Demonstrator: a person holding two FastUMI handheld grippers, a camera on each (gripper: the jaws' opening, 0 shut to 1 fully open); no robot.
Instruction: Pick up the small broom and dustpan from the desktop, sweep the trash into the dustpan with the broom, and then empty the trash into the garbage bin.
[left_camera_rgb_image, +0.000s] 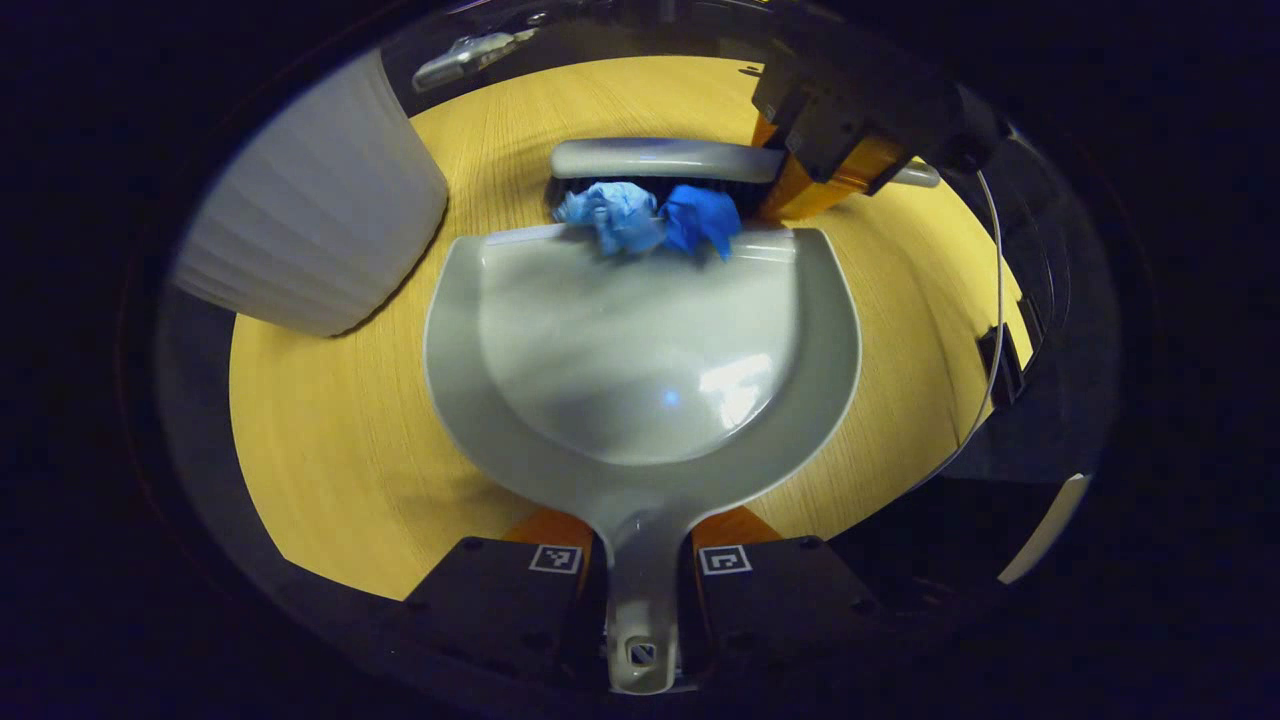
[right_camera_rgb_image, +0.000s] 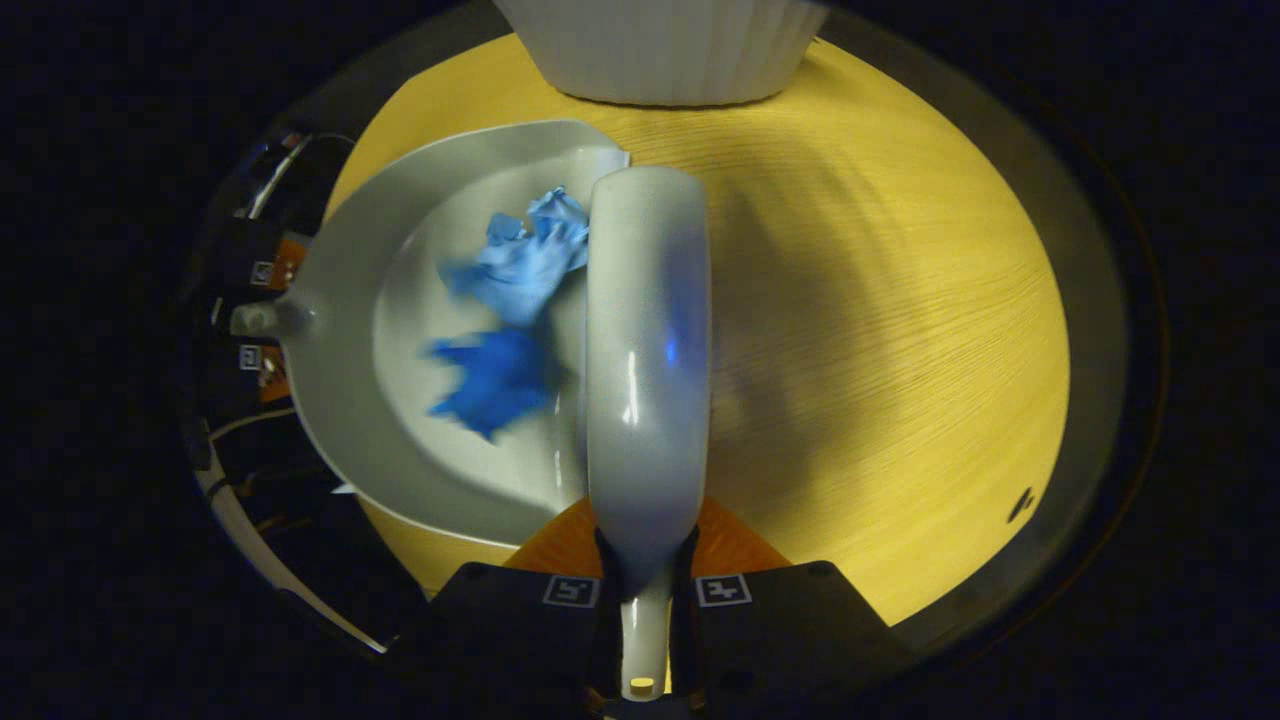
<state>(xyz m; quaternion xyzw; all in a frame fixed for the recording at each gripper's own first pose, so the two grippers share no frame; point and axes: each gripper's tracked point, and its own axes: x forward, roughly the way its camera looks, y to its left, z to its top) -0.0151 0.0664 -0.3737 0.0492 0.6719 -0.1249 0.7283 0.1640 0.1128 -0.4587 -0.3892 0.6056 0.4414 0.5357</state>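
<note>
A grey dustpan (left_camera_rgb_image: 640, 350) lies flat on the wooden desktop (left_camera_rgb_image: 330, 440), its handle clamped in my left gripper (left_camera_rgb_image: 640, 560), which is shut on it. Two crumpled blue paper wads (left_camera_rgb_image: 645, 218) sit at the pan's front lip, pressed by the grey broom (left_camera_rgb_image: 665, 160). The other gripper (left_camera_rgb_image: 840, 130) holds that broom from the far right. In the right gripper view, my right gripper (right_camera_rgb_image: 645, 585) is shut on the broom (right_camera_rgb_image: 645, 360) handle. The broom head lies along the dustpan (right_camera_rgb_image: 400, 300) mouth, and the blue wads (right_camera_rgb_image: 510, 320) are inside the pan.
A white ribbed garbage bin (left_camera_rgb_image: 310, 210) stands on the desktop to the left of the dustpan; it is straight ahead at the top of the right gripper view (right_camera_rgb_image: 660, 50). Bare desktop (right_camera_rgb_image: 880, 330) spreads to the right of the broom. A small dark speck (right_camera_rgb_image: 1020, 505) lies near the desk edge.
</note>
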